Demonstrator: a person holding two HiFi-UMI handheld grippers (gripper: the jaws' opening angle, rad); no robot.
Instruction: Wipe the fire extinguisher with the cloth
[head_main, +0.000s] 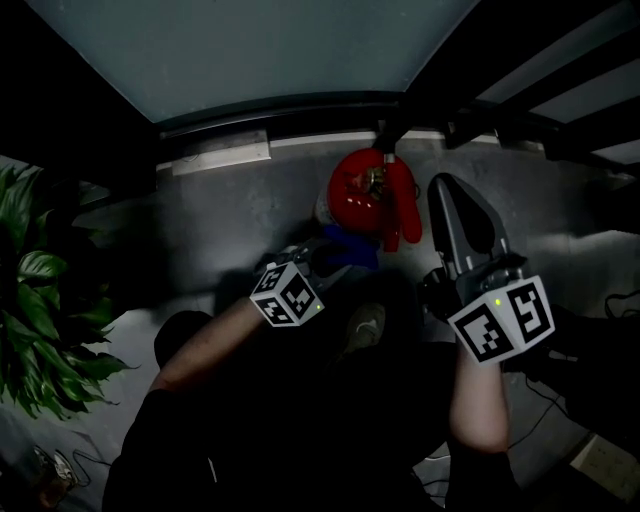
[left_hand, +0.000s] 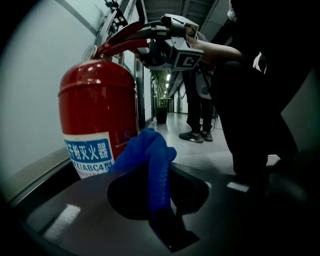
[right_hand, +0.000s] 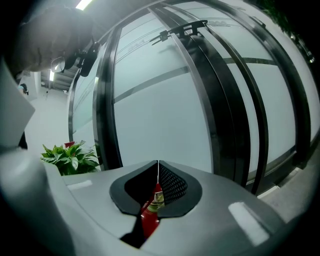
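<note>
Left claw (left_hand: 159, 200) clamps blue cloth (left_hand: 147, 150) just beside fire extinguisher (left_hand: 97, 105), upright on floor (head_main: 250, 210) by glass wall (left_hand: 30, 75); right claw (right_hand: 157, 165) closed on its handle (right_hand: 150, 215). Advice: press cloth flat, stroke down cylinder, brace top.

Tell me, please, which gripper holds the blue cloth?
The left gripper: it pinches the blue cloth, while the right gripper clamps the red handle of the fire extinguisher.

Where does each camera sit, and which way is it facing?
Head view: on the head, steeply down at the red fire extinguisher; forearms, left gripper, right gripper show.
Left gripper view: low, facing the extinguisher; jaws shut on blue cloth.
Right gripper view: faces frosted glass wall; jaws grip extinguisher's red handle.
Head and left gripper views share extinguisher, cloth.
</note>
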